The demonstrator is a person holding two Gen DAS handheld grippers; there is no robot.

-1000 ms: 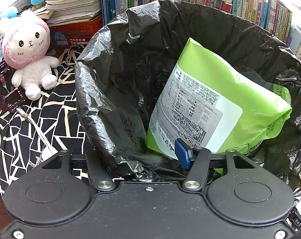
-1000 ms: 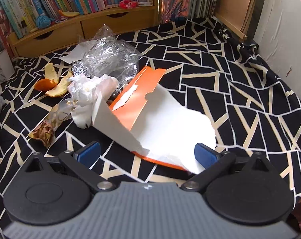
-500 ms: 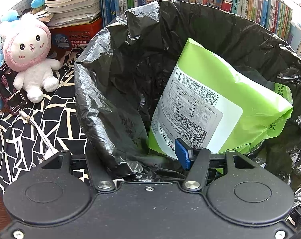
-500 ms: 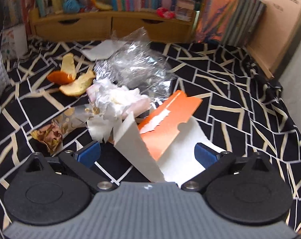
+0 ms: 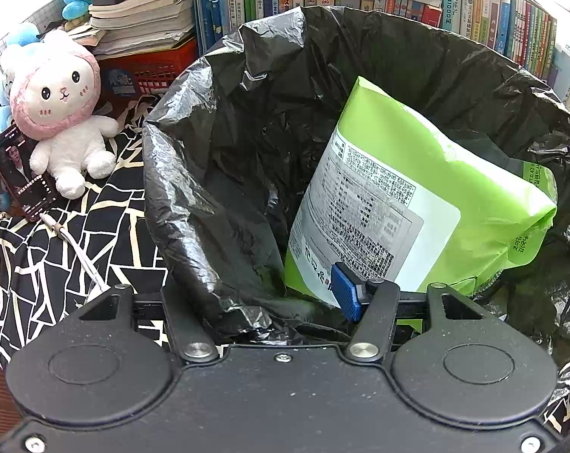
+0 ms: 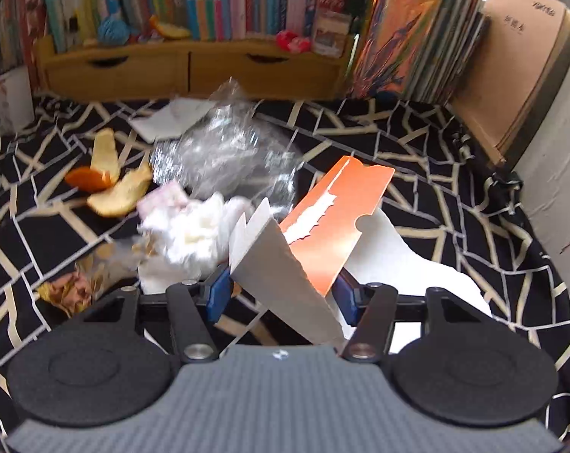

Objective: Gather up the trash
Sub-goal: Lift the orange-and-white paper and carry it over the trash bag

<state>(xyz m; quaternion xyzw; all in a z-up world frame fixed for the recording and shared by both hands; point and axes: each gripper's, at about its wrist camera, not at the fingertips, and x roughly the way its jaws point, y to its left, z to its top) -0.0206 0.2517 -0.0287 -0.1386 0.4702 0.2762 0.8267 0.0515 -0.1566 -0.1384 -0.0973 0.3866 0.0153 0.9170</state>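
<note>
Bookshelves (image 6: 194, 3) border black geometric-patterned cloth (image 6: 454, 196) strewn with trash.

The bin liner (image 5: 224, 173) is thin black plastic film, crinkled and faintly shiny where light catches the folds. Inside it the green packet (image 5: 454, 173) is smooth glossy plastic with a matt white printed label. The plush rabbit (image 5: 64, 113) is soft, fluffy cloth. The black-and-cream cloth (image 6: 454, 196) looks matt and woven. On it lie a torn envelope (image 6: 337, 226) of stiff card, orange outside and plain white inside, crumpled tissue paper (image 6: 194, 234), clear crackly cellophane (image 6: 224, 151) and dull, pithy orange peel (image 6: 107, 185). The drawer unit (image 6: 194, 71) is smooth light wood.
</note>
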